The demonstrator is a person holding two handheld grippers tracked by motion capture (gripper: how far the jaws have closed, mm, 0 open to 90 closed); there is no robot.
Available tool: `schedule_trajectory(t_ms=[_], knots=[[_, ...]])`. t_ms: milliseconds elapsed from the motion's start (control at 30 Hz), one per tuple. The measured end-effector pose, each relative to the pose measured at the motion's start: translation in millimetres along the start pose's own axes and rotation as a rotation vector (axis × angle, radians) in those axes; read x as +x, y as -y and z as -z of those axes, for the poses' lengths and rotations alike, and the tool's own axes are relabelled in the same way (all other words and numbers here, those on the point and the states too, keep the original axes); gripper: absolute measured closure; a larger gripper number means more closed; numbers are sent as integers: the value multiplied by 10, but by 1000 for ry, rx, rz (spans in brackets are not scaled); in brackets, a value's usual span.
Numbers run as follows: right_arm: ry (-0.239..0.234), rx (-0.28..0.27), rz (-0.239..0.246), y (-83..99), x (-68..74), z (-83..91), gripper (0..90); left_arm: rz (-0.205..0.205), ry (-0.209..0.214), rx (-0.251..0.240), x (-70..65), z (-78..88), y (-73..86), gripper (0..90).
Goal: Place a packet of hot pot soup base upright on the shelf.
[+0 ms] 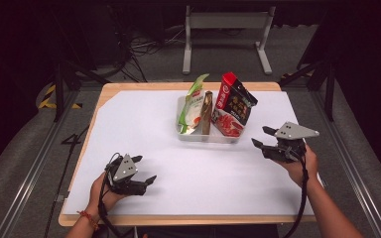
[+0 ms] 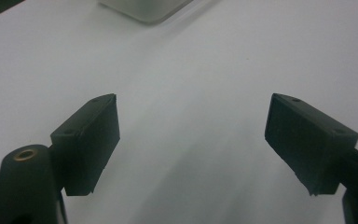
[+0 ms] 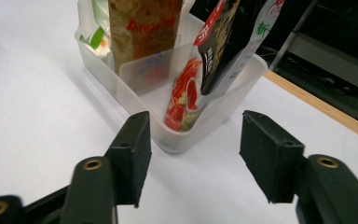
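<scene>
- I've got a clear frosted plastic bin (image 1: 186, 135) sitting toward the far middle of the white table.
- Inside, left to right: a green-and-white pouch (image 1: 192, 105), a skinny brown packet (image 1: 207, 113), and a red-and-black bag (image 1: 233, 106), all standing upright and leaning a bit.

High view sits up above the near edge of the table (image 1: 129, 198), looking forward and down, so you get the whole top plus the floor past the far edge. Left gripper view is low and close to the white surface, aimed toward the far edge; that pale blurry corner at its top is probably the plastic tray (image 2: 142, 9). Right gripper view is right up against the same tray (image 3: 214, 112), looking at its right end. Tray (image 1: 208, 137) is what all three share.
</scene>
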State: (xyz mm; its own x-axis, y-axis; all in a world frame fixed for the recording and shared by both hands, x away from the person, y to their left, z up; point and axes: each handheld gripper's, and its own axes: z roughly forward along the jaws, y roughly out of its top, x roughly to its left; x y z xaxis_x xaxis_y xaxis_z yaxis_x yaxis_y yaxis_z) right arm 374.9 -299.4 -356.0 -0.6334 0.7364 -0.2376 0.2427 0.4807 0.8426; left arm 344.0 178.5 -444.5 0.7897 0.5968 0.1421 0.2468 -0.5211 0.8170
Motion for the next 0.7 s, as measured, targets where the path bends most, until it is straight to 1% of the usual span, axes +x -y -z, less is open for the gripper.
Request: schedule_trajectory(t_ms=[67,167,400,700], knots=[[1,6,9,21,13,5,388,1,2,0,-1,1,1,186],[-4,12,17,61,30,23,330,-1,2,1,-2,0,0,186],[-3,34,43,179,50,67,261,-1,3,0,-3,2,0,186],[-7,64,67,352,85,127,225,0,1,0,-6,1,-5,186]])
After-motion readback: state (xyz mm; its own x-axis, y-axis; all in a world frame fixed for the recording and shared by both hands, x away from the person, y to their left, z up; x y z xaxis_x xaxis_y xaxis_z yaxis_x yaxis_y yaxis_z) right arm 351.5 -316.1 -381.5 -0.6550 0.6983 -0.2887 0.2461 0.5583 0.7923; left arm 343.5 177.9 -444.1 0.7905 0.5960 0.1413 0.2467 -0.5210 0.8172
